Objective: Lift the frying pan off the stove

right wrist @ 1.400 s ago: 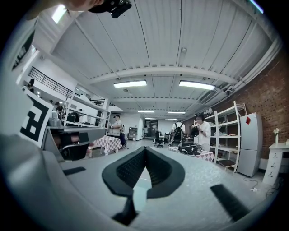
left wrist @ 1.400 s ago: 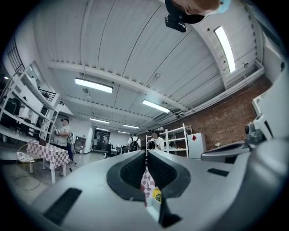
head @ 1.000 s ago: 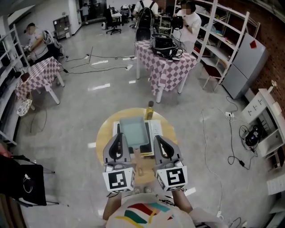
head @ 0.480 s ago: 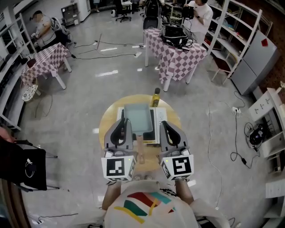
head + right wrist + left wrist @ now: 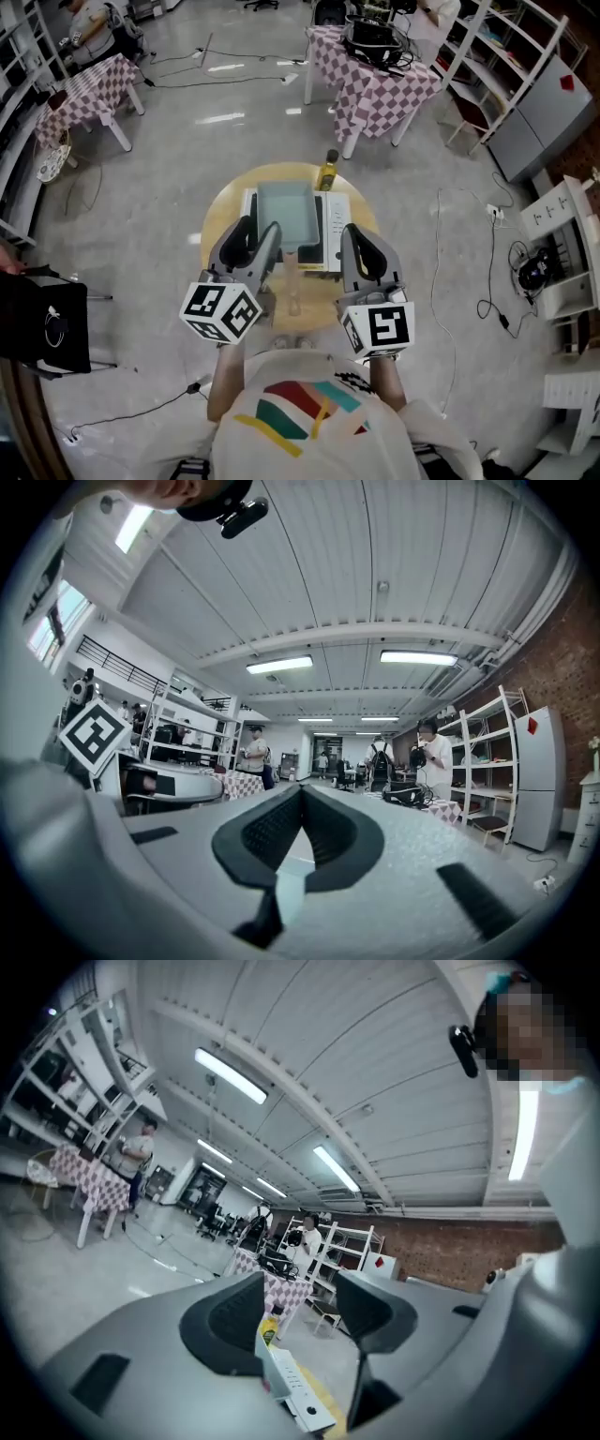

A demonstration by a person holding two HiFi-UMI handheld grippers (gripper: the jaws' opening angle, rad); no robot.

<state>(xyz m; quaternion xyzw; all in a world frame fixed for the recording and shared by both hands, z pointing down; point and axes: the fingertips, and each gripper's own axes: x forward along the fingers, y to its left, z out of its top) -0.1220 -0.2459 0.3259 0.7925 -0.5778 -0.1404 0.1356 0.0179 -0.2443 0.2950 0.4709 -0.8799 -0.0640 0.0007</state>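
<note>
Pan [image 5: 284,208] on stove [image 5: 335,246], ctr of table [image 5: 218,214]; bottle [image 5: 326,172] at far edge.

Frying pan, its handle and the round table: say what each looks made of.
Frying pan: likely coated metal, matte grey-green, even colour. Handle: probably pale wood, tan, unpainted. Round table: wood or laminate, smooth yellowish top.

Teal frying pan [image 5: 284,208], purple-checked tablecloth [image 5: 384,89]
</note>
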